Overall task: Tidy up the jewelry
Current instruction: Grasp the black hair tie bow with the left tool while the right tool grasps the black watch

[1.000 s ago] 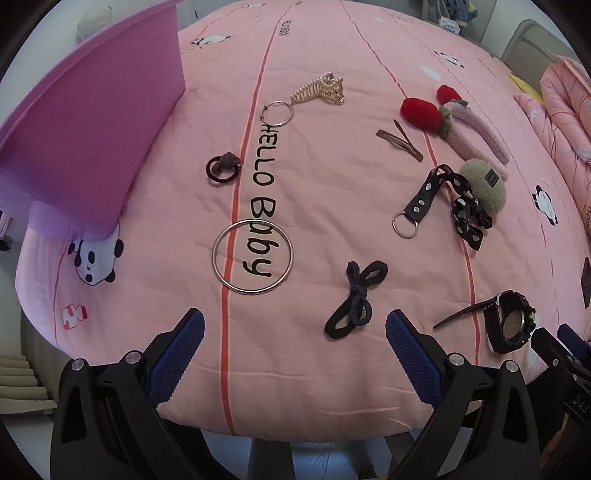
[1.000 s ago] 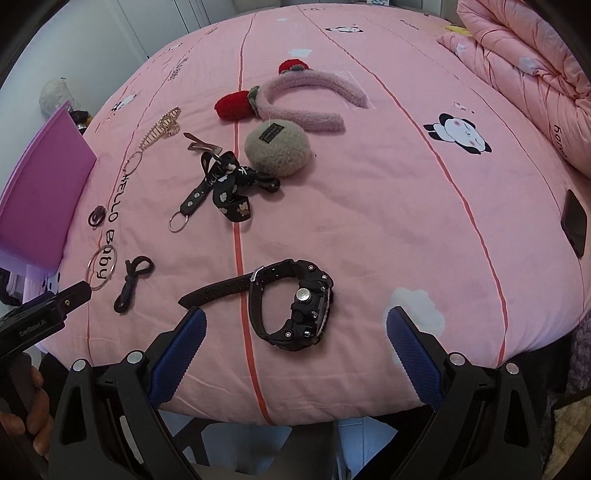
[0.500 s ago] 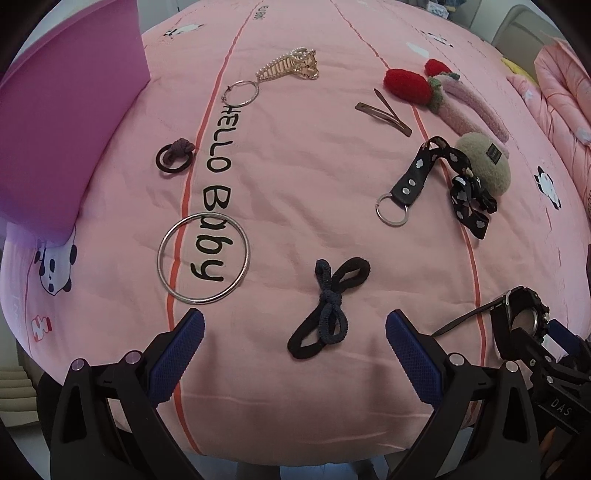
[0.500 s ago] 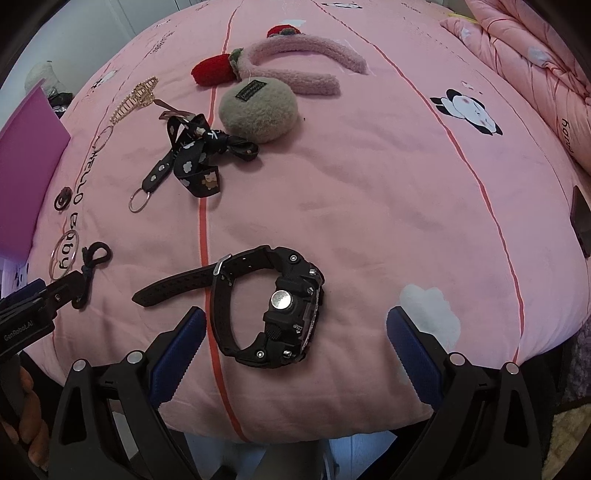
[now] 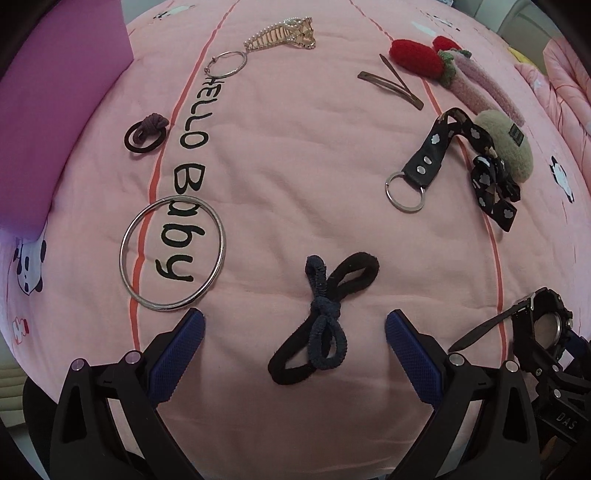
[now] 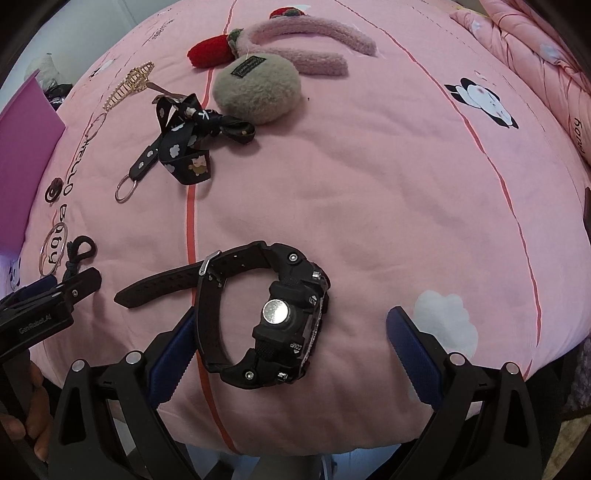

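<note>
Jewelry and hair things lie on a pink bedspread (image 5: pixel 295 166). My left gripper (image 5: pixel 294 349) is open, its jaws on either side of a knotted black hair tie (image 5: pixel 323 319). A silver bangle (image 5: pixel 171 253) lies just left of it. My right gripper (image 6: pixel 291 345) is open around a black wristwatch (image 6: pixel 266 314), which also shows at the right edge of the left wrist view (image 5: pixel 543 328). Farther off lie a black strap keyring (image 5: pixel 424 162), a gold hair claw (image 5: pixel 282 35), a small dark hair tie (image 5: pixel 146 134) and brown hair clips (image 5: pixel 391 81).
A purple box (image 5: pixel 48 110) stands at the left of the bed. A beige plush puff (image 6: pixel 256 90), a pink fuzzy headband (image 6: pixel 306 40) with a red strawberry (image 6: pixel 208 53) and a thin hoop (image 5: pixel 227 64) lie at the back. A folded pink quilt (image 6: pixel 535 48) is at the right.
Both grippers have moved forward and lower over the bed. The hair tie now sits between the left jaws and the watch between the right jaws. Both stay open.
</note>
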Demonstrator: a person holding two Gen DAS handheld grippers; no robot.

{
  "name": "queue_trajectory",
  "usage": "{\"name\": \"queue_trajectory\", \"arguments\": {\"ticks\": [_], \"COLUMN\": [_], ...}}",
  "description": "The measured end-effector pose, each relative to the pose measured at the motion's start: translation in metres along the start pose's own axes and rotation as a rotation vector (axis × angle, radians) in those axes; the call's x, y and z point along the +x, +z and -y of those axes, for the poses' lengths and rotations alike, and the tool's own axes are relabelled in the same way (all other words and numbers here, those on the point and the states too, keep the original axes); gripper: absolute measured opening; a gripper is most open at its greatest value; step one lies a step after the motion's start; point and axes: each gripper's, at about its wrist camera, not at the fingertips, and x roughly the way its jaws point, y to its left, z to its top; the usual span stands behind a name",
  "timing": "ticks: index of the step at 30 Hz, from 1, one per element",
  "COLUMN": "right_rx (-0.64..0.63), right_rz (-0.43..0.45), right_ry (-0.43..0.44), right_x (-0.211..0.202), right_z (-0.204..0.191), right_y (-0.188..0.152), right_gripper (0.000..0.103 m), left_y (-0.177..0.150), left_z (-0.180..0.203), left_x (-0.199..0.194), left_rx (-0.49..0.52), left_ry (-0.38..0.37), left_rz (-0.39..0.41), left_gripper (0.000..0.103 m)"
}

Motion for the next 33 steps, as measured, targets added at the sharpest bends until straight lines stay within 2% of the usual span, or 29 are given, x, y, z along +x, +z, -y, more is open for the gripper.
{"name": "queue_trajectory", "arguments": {"ticks": [10, 14, 18, 22, 24, 28, 30, 31, 33], "right_rx": [-0.025, -0.031, -0.048, -0.048, -0.067, -0.087, -0.087, -0.091, -0.105], "right_rz": [-0.004, 0.000, 0.041, -0.009, 0.004, 0.027, 0.032, 0.033, 0.042], "right_ry": [-0.030, -0.039, -0.069, -0.080, -0.086, -0.071, -0.056, -0.046, -0.032], "right_x": [0.016, 0.022, 0.023, 0.025, 0.022, 0.017, 0.012, 0.010, 0.007], "right_z": [-0.002, -0.002, -0.005, -0.010, -0.014, -0.019, -0.015, -0.014, -0.016], "right_y": [0.001, 0.000, -0.009, -0.003, -0.001, 0.000, -0.002, -0.003, -0.004], "right_gripper": [0.094, 0.094, 0.094, 0.094, 0.094, 0.089, 0.082, 0.080, 0.068], "left_y": [-0.003, -0.007, -0.013, -0.015, -0.016, -0.020, -0.021, -0.021, -0.020], "left_z": [0.012, 0.019, 0.019, 0.012, 0.006, -0.006, -0.007, -0.006, -0.006], "left_x": [0.015, 0.019, 0.016, 0.015, 0.012, -0.001, -0.005, -0.007, -0.012], "left_rx": [0.017, 0.031, 0.026, 0.009, 0.006, 0.000, 0.006, 0.009, 0.014], "left_ry": [0.065, 0.061, 0.053, 0.037, 0.038, 0.047, 0.048, 0.048, 0.036], "left_rz": [0.048, 0.064, 0.065, 0.076, 0.080, 0.102, 0.112, 0.115, 0.118], "left_gripper": [0.098, 0.098, 0.097, 0.097, 0.095, 0.078, 0.068, 0.060, 0.044]}}
